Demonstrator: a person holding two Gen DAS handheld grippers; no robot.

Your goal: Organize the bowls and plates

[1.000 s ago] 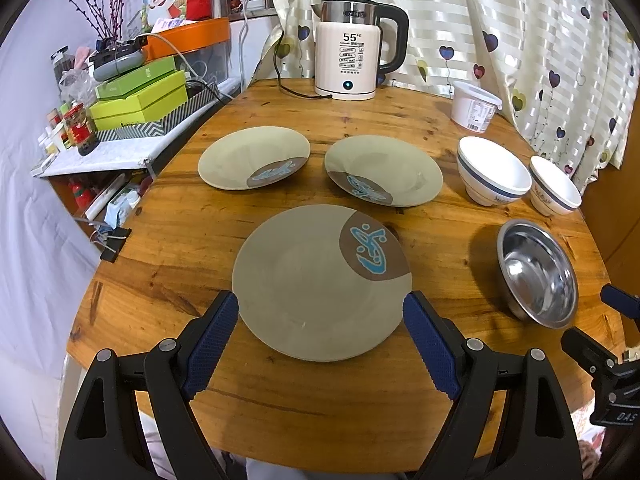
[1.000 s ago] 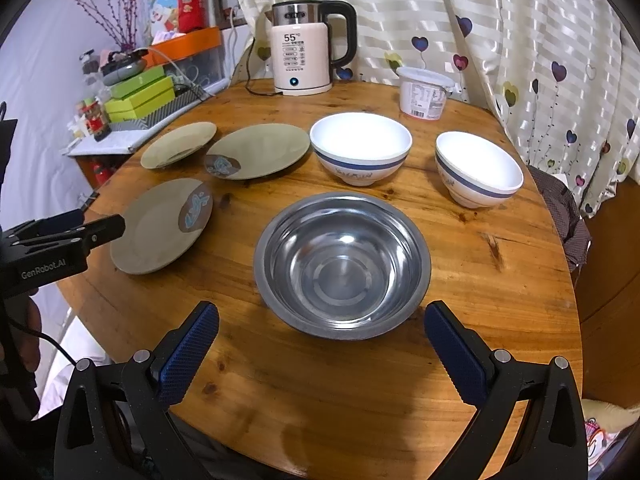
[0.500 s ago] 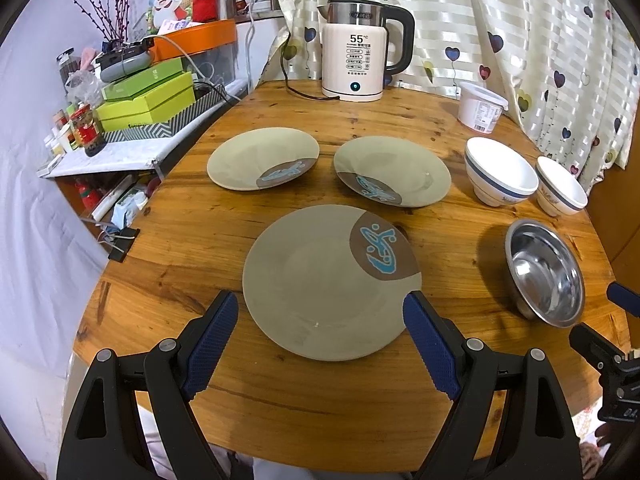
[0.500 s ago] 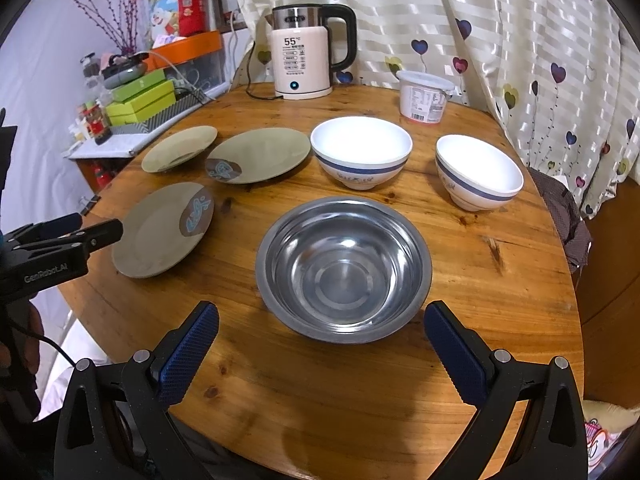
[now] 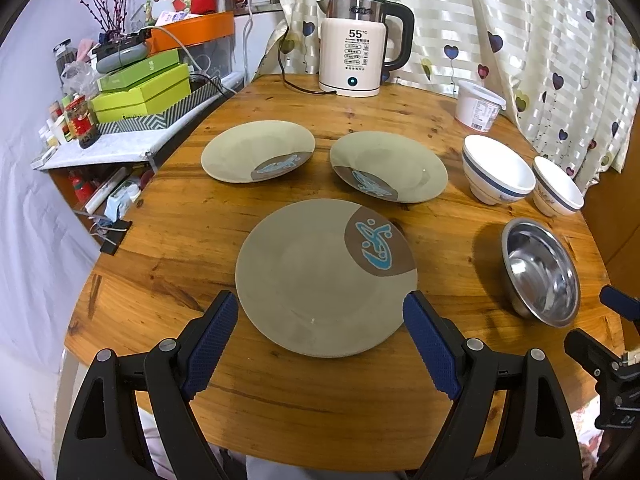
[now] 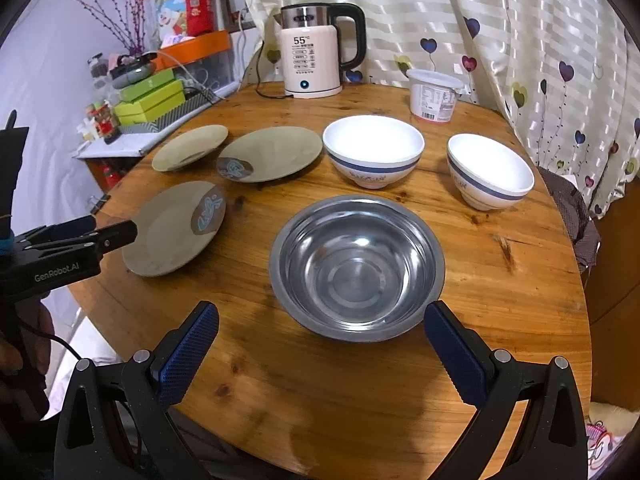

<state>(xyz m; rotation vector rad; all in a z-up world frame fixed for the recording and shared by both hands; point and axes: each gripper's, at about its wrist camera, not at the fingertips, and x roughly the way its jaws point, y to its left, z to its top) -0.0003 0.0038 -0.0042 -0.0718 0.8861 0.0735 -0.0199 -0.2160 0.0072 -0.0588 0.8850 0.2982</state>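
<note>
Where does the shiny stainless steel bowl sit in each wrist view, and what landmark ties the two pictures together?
Left wrist view: the stainless steel bowl sits at the right edge of the round wooden table, right of the nearest green plate.
Right wrist view: the bowl is dead centre, just ahead of the open right gripper.
Shared landmark: the cream electric kettle showing 55 at the table's far side.

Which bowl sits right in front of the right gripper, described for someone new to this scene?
On the round wooden table, look at the near edge. The steel bowl sits there, ahead of two white bowls; it alone is shiny metal.
</note>
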